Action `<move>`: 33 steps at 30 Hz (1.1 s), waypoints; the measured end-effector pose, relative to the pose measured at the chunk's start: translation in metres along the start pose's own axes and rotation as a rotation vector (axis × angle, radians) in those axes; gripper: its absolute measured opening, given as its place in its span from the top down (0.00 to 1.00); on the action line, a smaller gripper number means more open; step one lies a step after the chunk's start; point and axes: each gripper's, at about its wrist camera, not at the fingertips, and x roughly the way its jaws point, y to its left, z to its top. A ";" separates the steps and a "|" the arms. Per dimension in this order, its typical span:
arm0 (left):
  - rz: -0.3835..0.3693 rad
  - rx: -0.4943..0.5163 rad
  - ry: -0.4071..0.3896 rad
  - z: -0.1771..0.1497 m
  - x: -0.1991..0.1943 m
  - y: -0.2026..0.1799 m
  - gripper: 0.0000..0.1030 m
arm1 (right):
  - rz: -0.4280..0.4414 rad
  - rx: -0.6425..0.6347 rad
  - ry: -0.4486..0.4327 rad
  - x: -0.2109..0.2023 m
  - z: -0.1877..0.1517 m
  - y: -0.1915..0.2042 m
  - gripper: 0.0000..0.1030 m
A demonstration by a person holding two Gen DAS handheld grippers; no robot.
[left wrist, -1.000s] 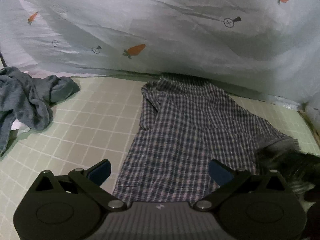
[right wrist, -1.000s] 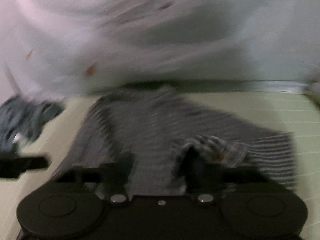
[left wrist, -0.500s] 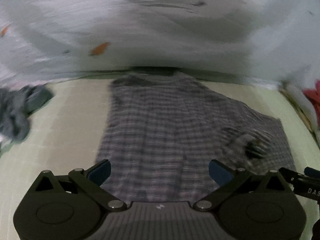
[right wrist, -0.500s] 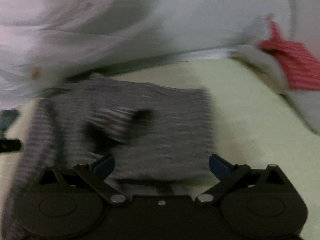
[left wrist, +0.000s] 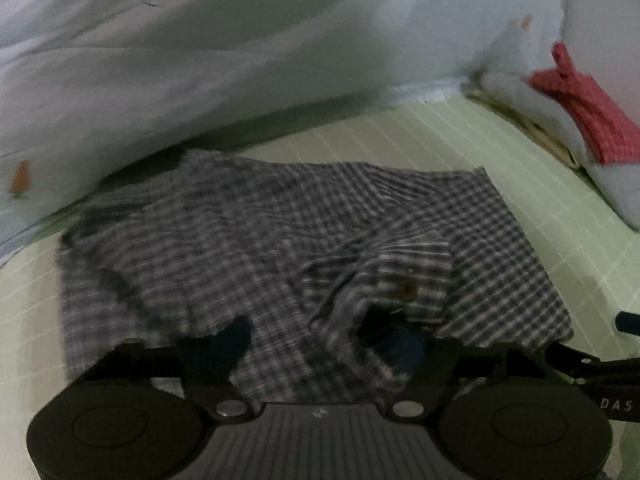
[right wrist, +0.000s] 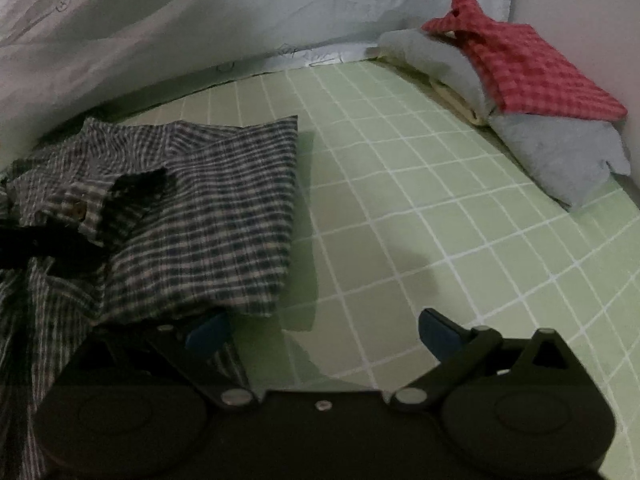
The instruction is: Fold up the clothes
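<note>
Across the middle of the left wrist view lies the checked shirt [left wrist: 248, 240], spread over a green sheet [left wrist: 460, 140] with a white grid. One rumpled cuff [left wrist: 400, 276] with a brown button is folded back over the cloth, just ahead of the left gripper [left wrist: 320, 340]. Its jaws have just been closing and now stand partly together with a fold of the shirt between them; blur keeps me from telling whether the pads press on it. At the right edge of that view a dark bar carries the letters "DAS".

Toward the upper right of both views sits a stack of folded clothes [right wrist: 552, 160], a red checked garment [right wrist: 540, 68] lying on top of grey ones. Behind everything hangs a pale sheet [right wrist: 200, 20] printed with small carrots.

Seen from the right wrist, the shirt fills the left half, its straight edge ending on the green sheet. Right gripper [right wrist: 320, 332]: jaws wide apart, nothing between them, its left finger [right wrist: 208, 332] just under the shirt's edge.
</note>
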 end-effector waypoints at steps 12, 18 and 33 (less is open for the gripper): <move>0.031 -0.159 -0.207 0.014 -0.056 0.066 0.97 | 0.017 -0.083 -0.010 -0.014 0.000 0.038 0.01; 0.137 -0.285 -0.304 0.002 -0.089 0.133 0.97 | 0.055 -0.178 -0.016 -0.026 -0.006 0.081 0.01; 0.302 -0.643 -0.317 -0.061 -0.130 0.284 0.61 | 0.029 -0.289 -0.010 -0.074 -0.038 0.132 0.01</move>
